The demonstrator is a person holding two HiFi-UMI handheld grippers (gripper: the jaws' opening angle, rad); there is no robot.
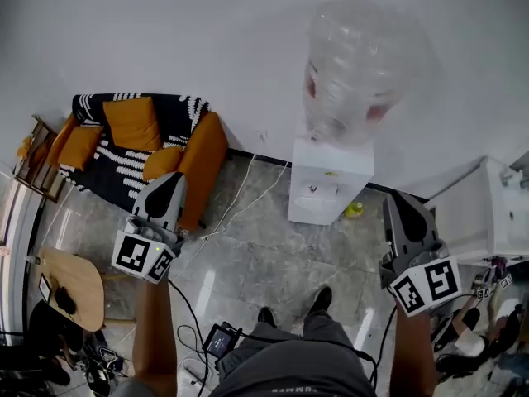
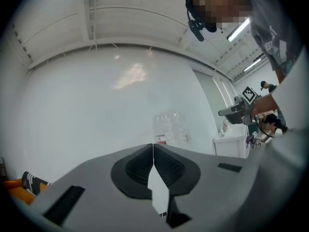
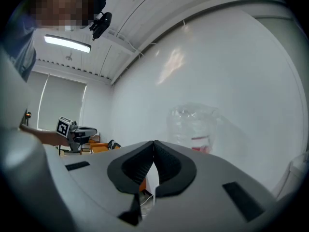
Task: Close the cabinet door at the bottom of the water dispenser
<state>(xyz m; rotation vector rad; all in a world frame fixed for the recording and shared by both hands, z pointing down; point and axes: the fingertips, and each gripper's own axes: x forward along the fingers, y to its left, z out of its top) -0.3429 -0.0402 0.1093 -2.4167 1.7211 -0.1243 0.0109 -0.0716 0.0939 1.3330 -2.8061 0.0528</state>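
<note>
Nearest, the person's shoes (image 1: pixel 293 306) are standing on the grey tiled floor (image 1: pixel 264 263), facing the water dispenser (image 1: pixel 329 180).

The left gripper (image 1: pixel 169 182) is hanging in the air to the left, over the edge of the orange sofa (image 1: pixel 140 147). Its fingers are pressing together with nothing between them. The left gripper view shows the pads meeting along one seam.

The right gripper (image 1: pixel 399 201) is hanging to the right, near a white cabinet (image 1: pixel 488 209). Its fingers are also resting together and empty.

Both are well apart from the dispenser and pointing up at the wall, not down at the door.

Farther on, a white cable (image 1: pixel 240 201) is running across the floor toward the wall. A small yellow-green thing (image 1: pixel 354 210) is lying just beside the dispenser's base.

The dispenser is standing against the white wall (image 1: pixel 207 40) with a clear bottle (image 1: pixel 355 64) on top.

The door at its bottom is not showing from this steep angle, so I cannot tell how far open it is.

Judgement: the approach is only starting and no contact is being made. The next move calls for stepping closer, lowering one gripper to the foot of the dispenser, and pushing the door flat with shut fingers. No grasp seems needed.
</note>
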